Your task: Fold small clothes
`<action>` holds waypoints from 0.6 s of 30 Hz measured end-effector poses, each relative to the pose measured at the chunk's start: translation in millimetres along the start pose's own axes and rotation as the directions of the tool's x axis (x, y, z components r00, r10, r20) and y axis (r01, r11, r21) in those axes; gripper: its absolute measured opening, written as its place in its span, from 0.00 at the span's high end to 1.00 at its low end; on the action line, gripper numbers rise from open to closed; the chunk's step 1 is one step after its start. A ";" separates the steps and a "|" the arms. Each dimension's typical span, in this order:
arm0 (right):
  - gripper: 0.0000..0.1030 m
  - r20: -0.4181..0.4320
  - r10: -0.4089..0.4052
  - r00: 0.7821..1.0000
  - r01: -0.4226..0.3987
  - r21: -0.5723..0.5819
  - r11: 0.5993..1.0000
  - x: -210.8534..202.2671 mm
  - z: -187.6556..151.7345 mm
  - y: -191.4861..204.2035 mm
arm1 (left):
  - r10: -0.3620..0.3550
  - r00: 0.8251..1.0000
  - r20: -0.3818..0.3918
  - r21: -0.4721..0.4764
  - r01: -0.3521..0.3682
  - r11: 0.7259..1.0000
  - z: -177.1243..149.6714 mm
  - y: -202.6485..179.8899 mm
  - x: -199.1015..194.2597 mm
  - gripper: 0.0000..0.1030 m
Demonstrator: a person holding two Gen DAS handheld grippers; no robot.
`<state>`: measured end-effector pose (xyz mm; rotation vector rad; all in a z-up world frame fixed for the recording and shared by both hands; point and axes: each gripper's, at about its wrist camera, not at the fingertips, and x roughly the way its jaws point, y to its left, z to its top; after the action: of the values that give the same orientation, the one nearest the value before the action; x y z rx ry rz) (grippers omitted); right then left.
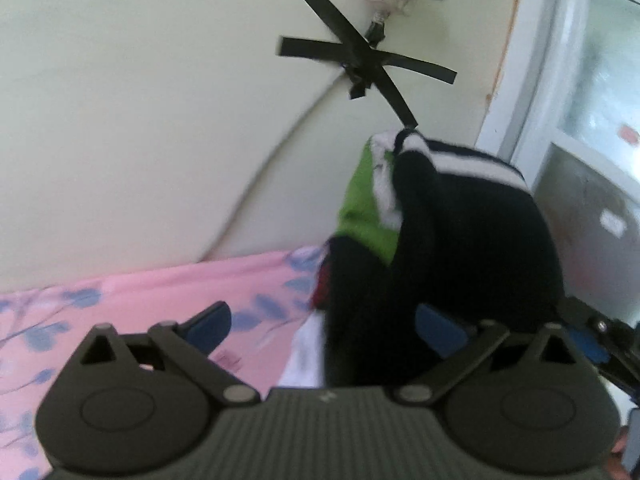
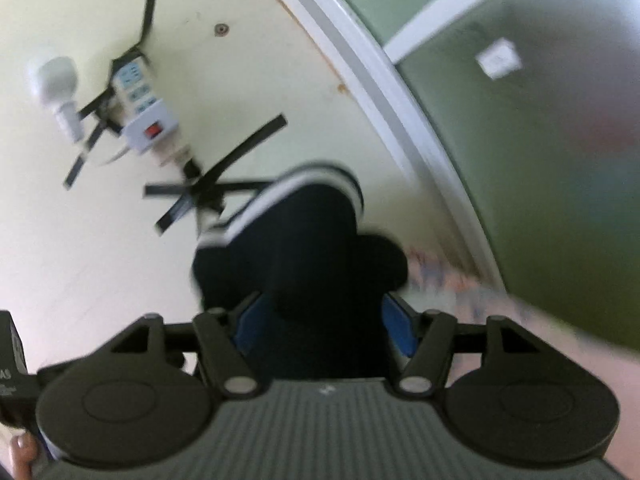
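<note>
A small black garment (image 1: 472, 240) with white stripes at its hem and a green and white part hangs raised in front of the wall. My left gripper (image 1: 324, 324) is open, its blue pads (image 1: 210, 324) wide apart, with the garment's lower folds between them. In the right wrist view the same black garment (image 2: 304, 248) bulges between my right gripper's (image 2: 320, 320) blue pads (image 2: 400, 330), which press on it. The right gripper also shows at the right edge of the left wrist view (image 1: 592, 340).
A pink sheet with blue leaf print (image 1: 140, 304) covers the surface below. The pale wall behind carries black tape strips (image 1: 360, 56), a cable, a power strip (image 2: 144, 116) and a bulb (image 2: 54, 84). A white-framed window (image 1: 580, 120) is at the right.
</note>
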<state>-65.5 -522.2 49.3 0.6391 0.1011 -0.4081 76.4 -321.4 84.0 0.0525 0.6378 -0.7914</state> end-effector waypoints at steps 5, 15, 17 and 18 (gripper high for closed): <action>0.43 -0.113 0.001 0.994 0.000 0.008 1.000 -51.1 -69.6 5.2 | 0.114 0.993 0.003 0.115 -0.114 0.987 -70.1 12.2 -48.7 0.00; 0.43 -0.175 -0.032 0.984 0.029 -0.019 0.999 -110.0 -151.8 47.6 | 0.244 0.970 0.006 0.189 -0.240 0.952 -151.9 26.7 -97.5 0.00; 0.43 -0.178 -0.034 0.983 0.029 -0.036 0.999 -117.7 -160.0 55.3 | 0.260 0.965 0.013 0.179 -0.258 0.949 -160.6 31.4 -105.2 0.00; 0.43 -0.174 -0.038 0.984 0.031 -0.042 0.999 -122.2 -164.5 57.8 | 0.258 0.966 0.017 0.169 -0.257 0.952 -162.0 33.4 -108.0 0.00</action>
<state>-149.0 -340.5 -23.7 0.6349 0.2873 -0.3817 -41.1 -183.2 5.7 0.2887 0.5541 -0.5907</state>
